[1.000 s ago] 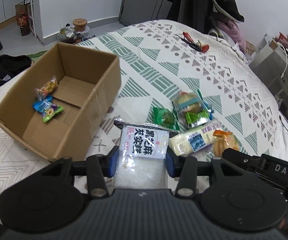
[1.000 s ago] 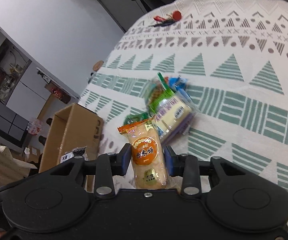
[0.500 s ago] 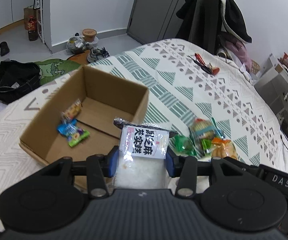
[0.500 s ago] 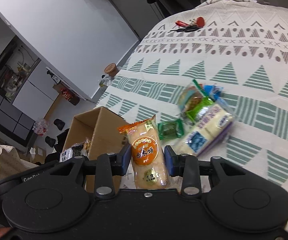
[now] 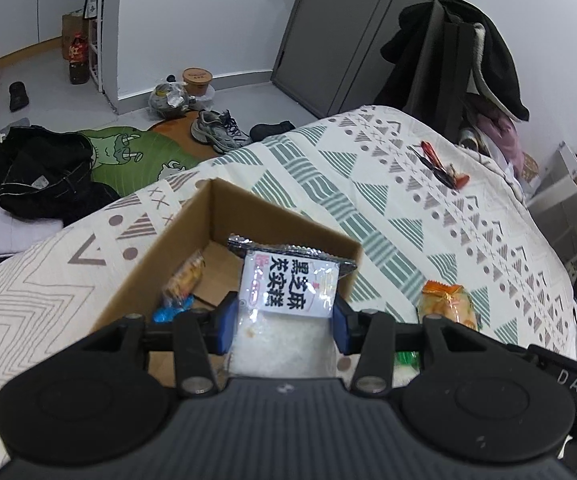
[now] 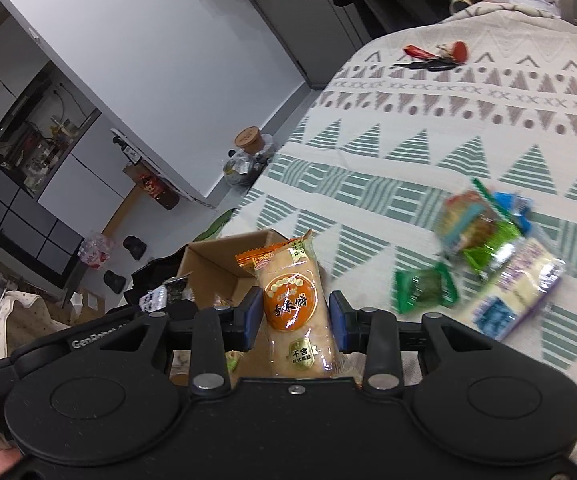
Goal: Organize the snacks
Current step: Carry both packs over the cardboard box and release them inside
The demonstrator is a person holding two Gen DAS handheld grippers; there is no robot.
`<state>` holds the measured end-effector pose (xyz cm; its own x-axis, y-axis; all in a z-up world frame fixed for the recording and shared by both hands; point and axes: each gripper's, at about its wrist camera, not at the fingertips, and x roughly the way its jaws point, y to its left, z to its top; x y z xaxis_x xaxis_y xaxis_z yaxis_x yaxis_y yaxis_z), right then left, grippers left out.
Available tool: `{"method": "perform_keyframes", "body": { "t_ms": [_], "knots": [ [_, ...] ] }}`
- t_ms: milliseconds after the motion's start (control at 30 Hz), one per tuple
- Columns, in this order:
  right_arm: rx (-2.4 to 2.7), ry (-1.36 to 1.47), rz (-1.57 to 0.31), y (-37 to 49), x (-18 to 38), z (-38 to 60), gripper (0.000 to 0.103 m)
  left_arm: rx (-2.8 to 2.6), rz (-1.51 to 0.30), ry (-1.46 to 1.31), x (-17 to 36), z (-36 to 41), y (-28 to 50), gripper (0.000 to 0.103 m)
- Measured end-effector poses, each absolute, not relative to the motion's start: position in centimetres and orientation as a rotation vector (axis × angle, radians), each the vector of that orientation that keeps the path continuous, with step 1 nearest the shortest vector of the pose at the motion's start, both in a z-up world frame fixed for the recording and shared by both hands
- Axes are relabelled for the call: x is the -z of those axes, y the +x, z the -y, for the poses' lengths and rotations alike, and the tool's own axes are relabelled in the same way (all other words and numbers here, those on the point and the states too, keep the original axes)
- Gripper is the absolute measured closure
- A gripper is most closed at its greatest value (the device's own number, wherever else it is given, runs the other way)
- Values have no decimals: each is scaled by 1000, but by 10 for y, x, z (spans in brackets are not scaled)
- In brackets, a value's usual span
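My left gripper [image 5: 282, 322] is clamped on a white black-lettered snack packet [image 5: 288, 288] over the open brown cardboard box [image 5: 192, 224]. My right gripper [image 6: 294, 322] pinches an orange rice-cracker packet [image 6: 294, 300] near its rim. Both wrappers are slick; releasing the right one too soon would likely drop it on the patterned bedspread [image 6: 428, 120].

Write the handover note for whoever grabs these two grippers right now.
Left gripper: shut on the white sesame packet, held over the cardboard box.
Right gripper: shut on the orange rice cracker packet, near the box's edge.
Done: a few small snacks lie in the box.
Left: release both packets into the box, then fetch the green candy, the long pale bar and the mixed wrappers from the bedspread.
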<state>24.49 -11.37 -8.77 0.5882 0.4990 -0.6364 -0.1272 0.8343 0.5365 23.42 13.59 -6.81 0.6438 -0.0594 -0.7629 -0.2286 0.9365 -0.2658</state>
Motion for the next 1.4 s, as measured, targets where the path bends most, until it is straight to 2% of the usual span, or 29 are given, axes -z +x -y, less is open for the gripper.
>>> {"method": "perform_keyframes", "body": {
  "t_ms": [333, 533, 633, 733, 767, 800, 1033, 1200, 1267, 1400],
  "knots": [
    [-393, 487, -883, 271, 88, 80, 68, -86, -843, -403, 78, -160, 263, 57],
    [-396, 505, -893, 283, 91, 66, 68, -126, -820, -462, 78, -178, 264, 50],
    [-414, 530, -891, 286, 91, 59, 67, -147, -824, -463, 79, -184, 259, 44],
    [-430, 557, -892, 288, 91, 54, 59, -164, -831, -460, 79, -189, 255, 34],
    [-436, 559, -892, 288, 90, 53, 49, -173, -834, -461, 79, -190, 253, 30],
    [-434, 556, -887, 287, 89, 53, 46, -181, -836, -463, 80, -191, 252, 27],
    [-400, 520, -889, 274, 88, 75, 44, -216, -861, -448, 78, -186, 243, 18],
    [-367, 486, -878, 264, 86, 105, 36, -209, -879, -429, 76, -173, 236, 17],
    [-355, 469, -873, 260, 85, 116, 30, -205, -878, -428, 75, -167, 233, 17],
    [-337, 447, -867, 249, 84, 138, 24, -191, -869, -430, 71, -154, 225, 7]
  ]
}}
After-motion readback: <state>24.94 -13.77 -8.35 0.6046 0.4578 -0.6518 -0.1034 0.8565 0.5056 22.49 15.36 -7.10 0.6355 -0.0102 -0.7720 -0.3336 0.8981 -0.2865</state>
